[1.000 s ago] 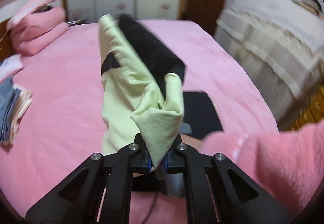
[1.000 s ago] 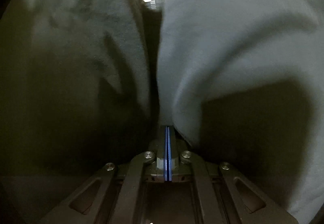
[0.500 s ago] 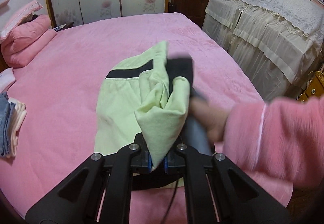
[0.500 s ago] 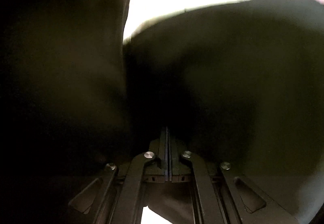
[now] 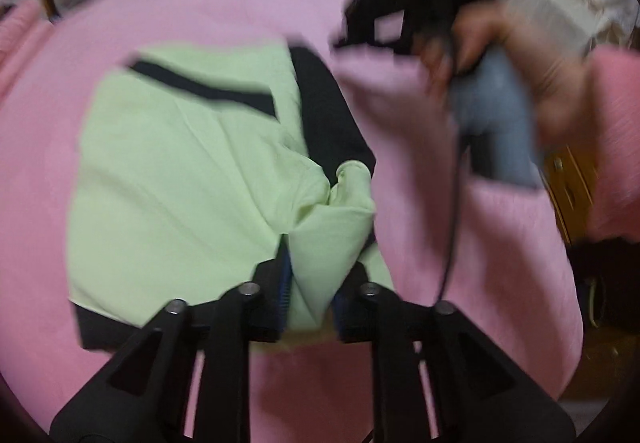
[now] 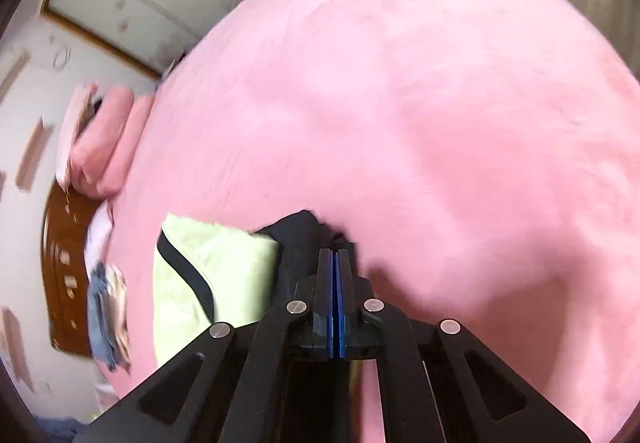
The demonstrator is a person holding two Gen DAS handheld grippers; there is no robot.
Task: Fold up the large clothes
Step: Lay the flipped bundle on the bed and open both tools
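Down onto the pink bed [image 5: 248, 3] has come the light green garment [image 5: 180, 171], which half a second ago hung bunched in the air. Now most of it lies spread flat, with its black band [image 5: 208, 91] across the top and a black panel [image 5: 328, 123] along its right side. So one fold looks done, I think, and the cloth is ready for the next one.

Over on the right, the right gripper [image 6: 333, 263] has let go of the dark cloth that covered its camera before. It is lifted up and away in the person's hand [image 5: 520, 55], with its two blue pads pressed together and nothing between them.

Closer in, the left gripper [image 5: 308, 287] has its fingers a little apart. A fold of green cloth sits between them, but I cannot tell if they are still pinching it or have just let it loose.

For room to move, the bed is wide and bare on the far side and to the right of the garment. Its near right edge drops off by a wooden cabinet [image 5: 568, 195]. Pink pillows [image 6: 104, 147] and a small pile of clothes [image 6: 106, 315] sit well apart at the left.
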